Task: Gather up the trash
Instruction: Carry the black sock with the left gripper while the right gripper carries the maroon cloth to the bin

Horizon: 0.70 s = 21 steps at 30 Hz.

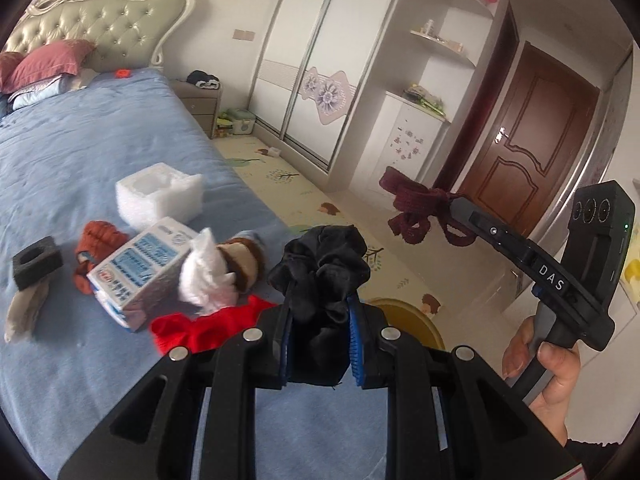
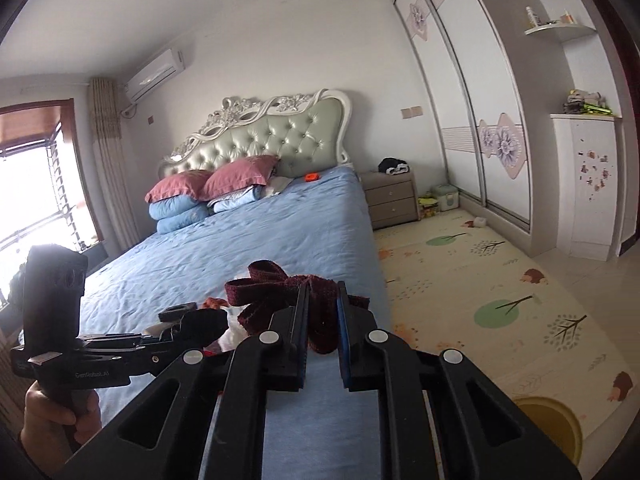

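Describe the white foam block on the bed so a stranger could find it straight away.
Start at the blue bed. Near its floor-side edge lies a clutter pile; the white foam block sits at the pile's headboard end, just behind the blue-printed carton. Unlike its neighbours, it is a plain white cube with a square hollow on top.

Pink pillows (image 2: 224, 180) lie beside the tufted headboard (image 2: 280, 136).
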Each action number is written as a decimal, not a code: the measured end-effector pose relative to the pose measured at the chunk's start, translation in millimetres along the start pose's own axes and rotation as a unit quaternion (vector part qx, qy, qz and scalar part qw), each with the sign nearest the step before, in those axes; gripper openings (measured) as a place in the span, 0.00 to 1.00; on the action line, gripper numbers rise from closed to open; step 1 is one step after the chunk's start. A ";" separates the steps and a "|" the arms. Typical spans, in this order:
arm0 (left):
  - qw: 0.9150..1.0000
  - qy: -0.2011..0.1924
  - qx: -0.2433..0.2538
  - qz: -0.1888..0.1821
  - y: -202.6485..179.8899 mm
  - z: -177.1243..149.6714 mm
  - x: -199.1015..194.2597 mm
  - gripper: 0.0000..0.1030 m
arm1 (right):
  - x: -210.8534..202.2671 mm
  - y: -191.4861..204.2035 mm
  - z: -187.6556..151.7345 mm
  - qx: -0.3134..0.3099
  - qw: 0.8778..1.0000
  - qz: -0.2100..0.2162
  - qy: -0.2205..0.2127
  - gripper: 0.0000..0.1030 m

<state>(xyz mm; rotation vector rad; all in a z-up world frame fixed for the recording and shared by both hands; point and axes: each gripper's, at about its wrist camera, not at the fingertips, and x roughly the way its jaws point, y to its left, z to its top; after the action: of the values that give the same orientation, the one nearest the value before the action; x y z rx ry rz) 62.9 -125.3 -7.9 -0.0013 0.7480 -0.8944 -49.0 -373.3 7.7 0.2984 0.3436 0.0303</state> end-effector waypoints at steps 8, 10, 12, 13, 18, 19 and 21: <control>0.993 0.077 0.067 -0.055 -85.1 9.1 91.4 0.22 | -36.0 -98.4 -23.7 0.042 0.995 -0.075 0.049 0.12; 0.990 0.095 0.084 -0.066 -106.0 8.3 115.9 0.22 | -45.1 -119.5 -31.7 0.052 0.993 -0.091 0.059 0.12; 0.986 0.114 0.096 -0.078 -123.4 7.4 138.6 0.22 | -54.3 -138.5 -38.7 0.060 0.990 -0.107 0.066 0.12; 0.984 0.124 0.100 -0.083 -130.8 6.9 149.7 0.22 | -58.7 -146.5 -42.1 0.064 0.989 -0.115 0.068 0.12; 0.971 0.179 0.123 -0.097 -164.2 0.0 204.9 0.22 | -69.7 -182.9 -61.4 0.081 0.981 -0.150 0.090 0.12; 0.968 0.194 0.126 -0.100 -168.5 -1.9 216.1 0.22 | -68.8 -189.4 -65.7 0.083 0.980 -0.154 0.097 0.12; 0.959 0.235 0.123 -0.096 -172.9 -5.4 242.7 0.22 | -66.1 -202.6 -75.8 0.087 0.976 -0.162 0.114 0.12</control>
<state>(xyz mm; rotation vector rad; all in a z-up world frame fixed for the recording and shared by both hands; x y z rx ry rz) 33.5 -406.2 -103.2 0.3763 1.0844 -1.1882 -141.0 -550.7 -98.2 0.4111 0.6224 -0.2893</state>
